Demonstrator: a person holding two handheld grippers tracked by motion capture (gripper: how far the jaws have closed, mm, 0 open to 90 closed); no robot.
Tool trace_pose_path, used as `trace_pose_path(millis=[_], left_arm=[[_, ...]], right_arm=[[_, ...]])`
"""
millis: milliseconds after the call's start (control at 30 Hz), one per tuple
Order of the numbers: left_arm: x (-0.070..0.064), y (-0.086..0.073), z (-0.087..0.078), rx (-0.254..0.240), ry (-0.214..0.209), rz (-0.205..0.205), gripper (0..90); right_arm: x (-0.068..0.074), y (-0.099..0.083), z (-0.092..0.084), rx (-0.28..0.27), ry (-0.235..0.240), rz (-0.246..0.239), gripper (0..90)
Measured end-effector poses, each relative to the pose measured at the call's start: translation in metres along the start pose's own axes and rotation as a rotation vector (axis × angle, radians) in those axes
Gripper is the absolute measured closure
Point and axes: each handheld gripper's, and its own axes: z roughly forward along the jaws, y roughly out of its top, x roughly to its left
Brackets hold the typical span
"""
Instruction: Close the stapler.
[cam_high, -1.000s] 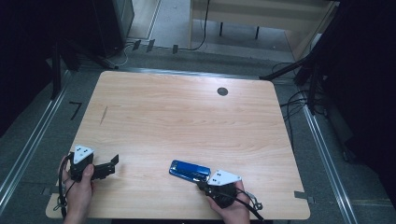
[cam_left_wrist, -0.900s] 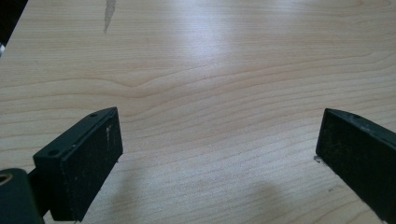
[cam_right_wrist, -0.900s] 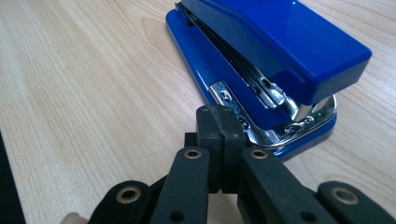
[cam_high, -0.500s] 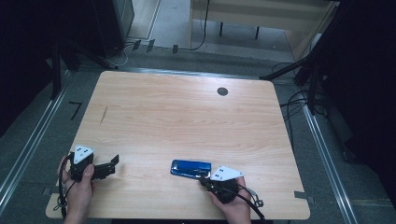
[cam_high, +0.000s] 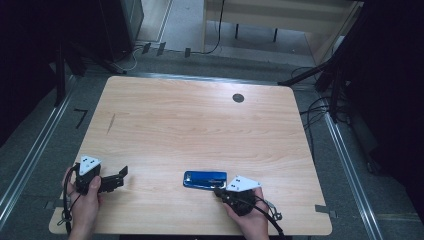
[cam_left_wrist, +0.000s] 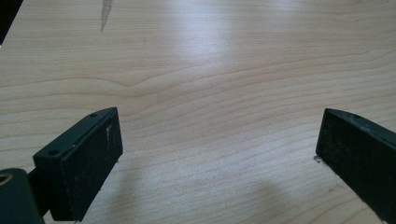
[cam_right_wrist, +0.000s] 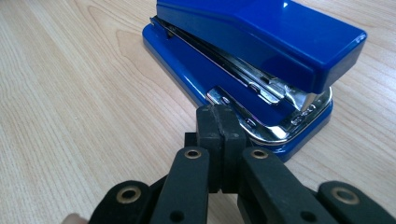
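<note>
Nearest you, your right gripper (cam_right_wrist: 219, 122) was fully closed, its two pads pressed flat together with nothing between them, and its tip sat right at the stapler's (cam_high: 204, 179) open mouth end, close to the metal plate; contact was hard to judge. Against the frames from a second before, that gripper had slid slightly right along the near edge, away from the stapler's middle toward its right end, while the stapler itself lay where it had been, flat on the table (cam_high: 200, 125), by the near edge. That suggested you were lining up on the stapler rather than gripping it: with the pads shut you could only nudge it, so a grasp would have needed them opened first. Well left of the stapler, your left gripper (cam_high: 118, 178) had not moved; its jaws stood wide apart over bare wood, holding nothing. Beyond the stapler, the far tabletop carried a dark round hole (cam_high: 238, 98).
</note>
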Motion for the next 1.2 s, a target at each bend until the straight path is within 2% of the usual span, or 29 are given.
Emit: trace_pose_path(millis=[600,667,767,933,1033,1200], left_arm=[[0.000,0.000,0.000,0.000,-0.001,-0.002,0.7],[0.000,0.000,0.000,-0.001,-0.003,-0.004,0.7],[0.001,0.000,0.000,0.000,-0.005,-0.004,0.7],[0.001,0.000,0.000,0.000,-0.007,-0.005,0.7],[0.001,0.000,0.000,0.001,-0.006,-0.006,0.7],[0.001,0.000,0.000,0.000,-0.004,-0.005,0.7]], right_arm=[[-0.002,0.002,0.002,-0.002,-0.006,-0.001,90.0],[-0.001,0.001,0.001,-0.003,-0.021,-0.013,90.0],[0.001,0.000,0.000,-0.007,-0.020,-0.021,82.7],[0.002,0.001,-0.006,-0.024,-0.024,-0.025,76.6],[0.000,0.001,-0.012,-0.029,-0.056,-0.025,73.6],[-0.006,0.000,-0.023,-0.054,-0.079,-0.007,69.2]])
